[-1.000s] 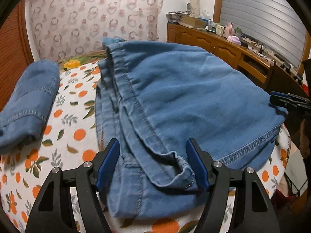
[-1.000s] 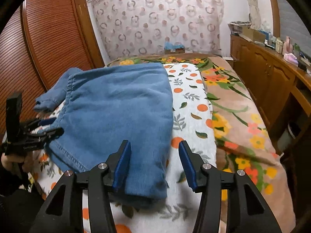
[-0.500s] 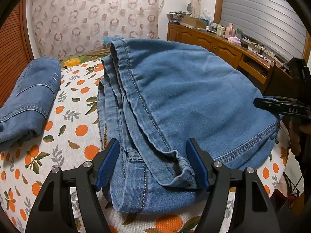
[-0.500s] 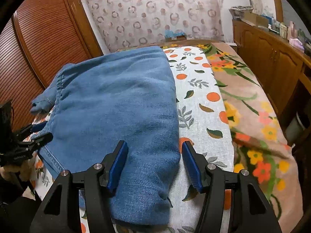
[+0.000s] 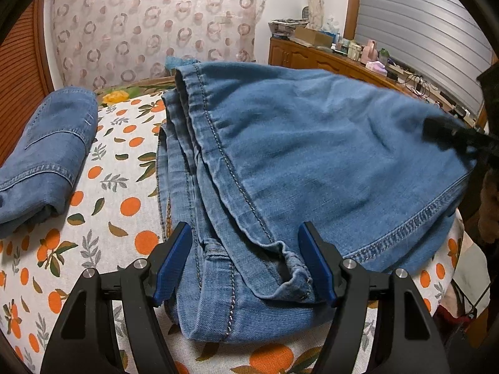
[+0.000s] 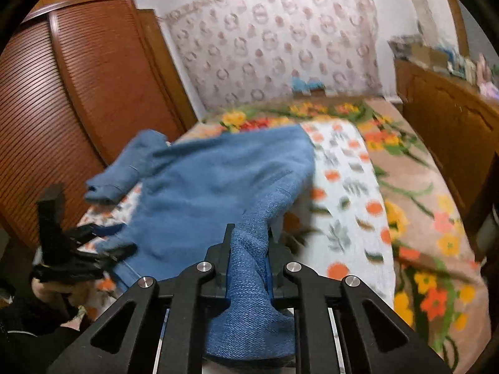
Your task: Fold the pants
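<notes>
Orange-print bedcover [image 5: 118,193]; left view: left gripper [image 5: 246,261] is held wide apart astride the pants [image 5: 296,155], waistband between, unpressed. Right view: right gripper [image 6: 248,249], closing, is clamped on a pants fold raised directly ahead.

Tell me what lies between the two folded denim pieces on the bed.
In the left wrist view, only bare orange-print blanket separates the folded jeans from the pants.
</notes>
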{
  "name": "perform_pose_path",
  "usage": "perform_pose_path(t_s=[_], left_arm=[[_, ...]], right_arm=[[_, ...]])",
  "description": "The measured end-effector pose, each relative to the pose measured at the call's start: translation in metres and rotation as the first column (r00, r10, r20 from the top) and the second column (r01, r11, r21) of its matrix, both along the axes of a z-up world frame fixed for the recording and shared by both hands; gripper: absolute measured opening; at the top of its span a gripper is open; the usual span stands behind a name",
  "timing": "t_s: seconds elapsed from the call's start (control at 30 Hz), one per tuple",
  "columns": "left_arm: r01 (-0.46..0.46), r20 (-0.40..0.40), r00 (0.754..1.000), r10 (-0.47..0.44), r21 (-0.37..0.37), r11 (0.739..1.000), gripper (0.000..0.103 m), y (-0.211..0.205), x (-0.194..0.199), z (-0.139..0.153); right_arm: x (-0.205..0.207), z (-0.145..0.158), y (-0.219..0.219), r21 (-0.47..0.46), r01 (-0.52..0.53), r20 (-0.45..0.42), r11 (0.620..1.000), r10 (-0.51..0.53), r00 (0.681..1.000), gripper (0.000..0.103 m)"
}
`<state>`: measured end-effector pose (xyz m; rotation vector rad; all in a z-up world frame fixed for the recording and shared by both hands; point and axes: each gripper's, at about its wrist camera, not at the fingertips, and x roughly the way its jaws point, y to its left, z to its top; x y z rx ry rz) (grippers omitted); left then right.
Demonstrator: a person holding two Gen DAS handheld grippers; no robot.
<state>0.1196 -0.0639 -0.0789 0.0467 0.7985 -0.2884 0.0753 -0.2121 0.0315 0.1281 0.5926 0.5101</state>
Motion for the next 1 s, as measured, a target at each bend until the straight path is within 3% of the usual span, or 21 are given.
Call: perform_pose_path(t_s=[0.3, 0.47, 0.67, 1.0], left_arm=[[-0.05, 0.059, 0.997, 0.052, -0.044, 0.998, 0.072, 0.033, -0.014, 0.027], [-0.096, 0.09, 0.991, 0.1, -0.054, 0.994, 0.072, 0.063, -0.025, 0.04], [-0.166, 0.104, 0.98, 0.172, -0.065, 0.984, 0.072, 0.101, -0.036, 0.044], [-0.242, 0.101, 0.963, 0.251, -0.089, 0.966, 0.072, 0.137, -0.043, 0.041]], right_arm=[[-0.012, 0.043, 0.049, -0.013, -0.118, 0.11, 0.993, 0.119, 0.987, 0.014], [-0.006, 0.049, 0.099, -0.039, -0.207, 0.127, 0.978, 0.21, 0.969, 0.013], [0.008, 0.033, 0.157, -0.06, -0.313, 0.096, 0.948, 0.317, 0.943, 0.013], [0.03, -0.028, 0.218, -0.104, -0.444, -0.068, 0.89, 0.439, 0.896, 0.013]])
